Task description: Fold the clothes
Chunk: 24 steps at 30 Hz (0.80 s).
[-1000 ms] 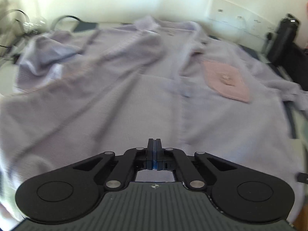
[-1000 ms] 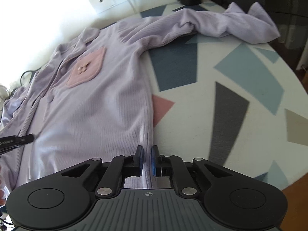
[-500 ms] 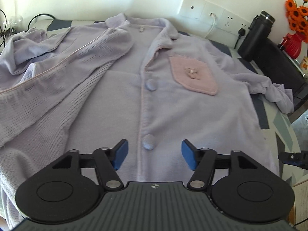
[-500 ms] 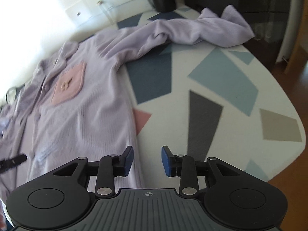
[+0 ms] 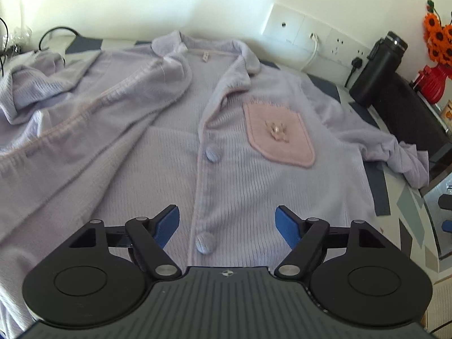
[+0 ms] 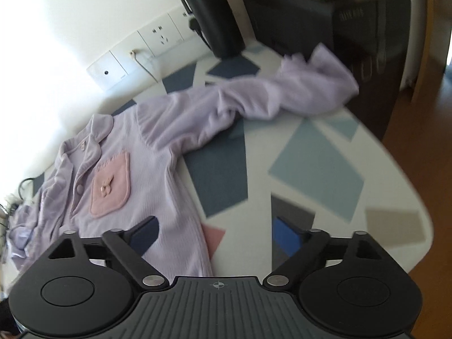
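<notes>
— One vase (image 5: 431, 80), red, holds orange flowers (image 5: 439, 38) in the far right corner, beside a black bottle (image 5: 378, 69) with its lid on; what is inside the bottle I cannot tell.

— And the shirt?

— The lilac shirt (image 5: 240, 169) lies face up on the patterned table (image 6: 325, 175), pink pocket (image 5: 279, 138) upward. One front panel is flipped open to the left, and one sleeve (image 6: 282, 99) stretches toward the dark cabinet (image 6: 339, 28).

— The hands?

— The left gripper (image 5: 227, 223) tilts down over the hem, by the lower button (image 5: 204, 243). Its jaws are opening, with nothing pinched. The right gripper (image 6: 216, 234) angles down above the shirt's side edge, jaws also spreading, nothing between them.
</notes>
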Motion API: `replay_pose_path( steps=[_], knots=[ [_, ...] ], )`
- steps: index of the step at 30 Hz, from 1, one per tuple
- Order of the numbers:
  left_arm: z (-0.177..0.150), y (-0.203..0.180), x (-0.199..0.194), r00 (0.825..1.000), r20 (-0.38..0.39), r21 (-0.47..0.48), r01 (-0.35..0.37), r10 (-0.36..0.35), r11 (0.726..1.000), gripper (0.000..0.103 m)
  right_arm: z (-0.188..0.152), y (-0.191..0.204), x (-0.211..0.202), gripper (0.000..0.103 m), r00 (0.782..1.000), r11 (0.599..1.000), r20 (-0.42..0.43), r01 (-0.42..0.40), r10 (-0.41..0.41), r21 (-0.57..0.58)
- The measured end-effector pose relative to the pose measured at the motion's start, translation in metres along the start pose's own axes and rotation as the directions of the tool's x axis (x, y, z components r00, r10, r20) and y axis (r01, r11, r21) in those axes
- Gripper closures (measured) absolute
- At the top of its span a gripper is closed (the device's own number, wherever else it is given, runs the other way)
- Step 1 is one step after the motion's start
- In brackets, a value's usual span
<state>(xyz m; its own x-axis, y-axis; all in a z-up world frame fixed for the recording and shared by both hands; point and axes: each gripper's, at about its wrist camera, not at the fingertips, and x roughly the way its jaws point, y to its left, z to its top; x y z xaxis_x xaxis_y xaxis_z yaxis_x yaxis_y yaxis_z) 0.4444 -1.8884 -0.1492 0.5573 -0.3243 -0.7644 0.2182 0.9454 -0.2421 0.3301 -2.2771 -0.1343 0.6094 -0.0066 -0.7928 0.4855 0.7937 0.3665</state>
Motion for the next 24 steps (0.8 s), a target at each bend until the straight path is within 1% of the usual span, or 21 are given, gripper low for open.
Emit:
replay_pose_path(
  steps=[1, 2, 4, 5, 6, 8, 10, 11, 13, 16, 19, 20, 22, 24],
  knots=[
    [0.0, 0.003, -0.005, 1.0, 0.021, 0.002, -0.005, 0.005, 1.0, 0.025, 0.003, 0.006, -0.002, 0.006, 1.0, 1.0, 0.011, 0.004, -0.003, -0.021],
    [-0.001, 0.007, -0.013, 0.999, 0.048, 0.004, -0.011, 0.01, 1.0, 0.024, 0.006, 0.013, -0.003, 0.004, 1.0, 0.999, 0.022, -0.01, 0.011, -0.044],
    [-0.005, 0.017, -0.026, 0.996, 0.082, 0.007, -0.029, 0.029, 1.0, 0.024, 0.01, 0.03, -0.003, 0.004, 0.998, 0.994, 0.038, -0.044, 0.048, -0.1],
    [-0.008, 0.023, -0.034, 0.995, 0.094, 0.003, -0.04, 0.04, 0.999, 0.024, 0.012, 0.04, -0.003, 0.006, 0.997, 0.989, 0.042, -0.063, 0.07, -0.132],
    [-0.012, 0.03, -0.04, 0.995, 0.092, -0.004, -0.046, 0.046, 0.999, 0.023, 0.013, 0.049, 0.001, 0.008, 0.996, 0.985, 0.037, -0.077, 0.084, -0.158],
    [-0.021, 0.047, -0.053, 0.996, 0.08, -0.032, -0.041, 0.043, 0.999, 0.018, 0.018, 0.069, 0.013, 0.008, 0.996, 0.978, 0.007, -0.091, 0.094, -0.186],
    [-0.034, 0.065, -0.067, 0.996, 0.081, -0.062, -0.037, 0.042, 0.997, 0.016, 0.02, 0.091, 0.03, 0.008, 0.993, 0.975, -0.035, -0.114, 0.109, -0.192],
    [-0.041, 0.074, -0.072, 0.996, 0.076, -0.08, -0.05, 0.057, 0.996, 0.016, 0.021, 0.102, 0.038, 0.008, 0.992, 0.973, -0.055, -0.126, 0.117, -0.194],
    [-0.054, 0.092, -0.083, 0.995, 0.063, -0.133, -0.066, 0.075, 0.989, 0.016, 0.019, 0.126, 0.056, 0.008, 0.989, 0.969, -0.095, -0.132, 0.115, -0.209],
    [-0.072, 0.119, -0.1, 0.995, 0.042, -0.231, -0.079, 0.091, 0.97, 0.016, 0.013, 0.16, 0.087, 0.008, 0.984, 0.964, -0.162, -0.107, 0.068, -0.244],
    [-0.078, 0.142, -0.119, 0.99, 0.079, -0.303, -0.088, 0.117, 0.949, 0.016, 0.0, 0.194, 0.108, 0.009, 0.982, 0.947, -0.186, -0.091, 0.034, -0.308],
    [-0.075, 0.147, -0.123, 0.985, 0.091, -0.307, -0.109, 0.143, 0.945, 0.016, -0.004, 0.204, 0.113, 0.009, 0.983, 0.939, -0.184, -0.088, 0.027, -0.333],
    [-0.067, 0.156, -0.128, 0.975, 0.119, -0.308, -0.142, 0.186, 0.941, 0.016, -0.007, 0.221, 0.12, 0.009, 0.981, 0.926, -0.191, -0.11, 0.042, -0.36],
    [-0.057, 0.163, -0.129, 0.966, 0.153, -0.294, -0.156, 0.208, 0.943, 0.016, -0.007, 0.236, 0.127, 0.012, 0.978, 0.915, -0.201, -0.136, 0.062, -0.38]
  ],
)
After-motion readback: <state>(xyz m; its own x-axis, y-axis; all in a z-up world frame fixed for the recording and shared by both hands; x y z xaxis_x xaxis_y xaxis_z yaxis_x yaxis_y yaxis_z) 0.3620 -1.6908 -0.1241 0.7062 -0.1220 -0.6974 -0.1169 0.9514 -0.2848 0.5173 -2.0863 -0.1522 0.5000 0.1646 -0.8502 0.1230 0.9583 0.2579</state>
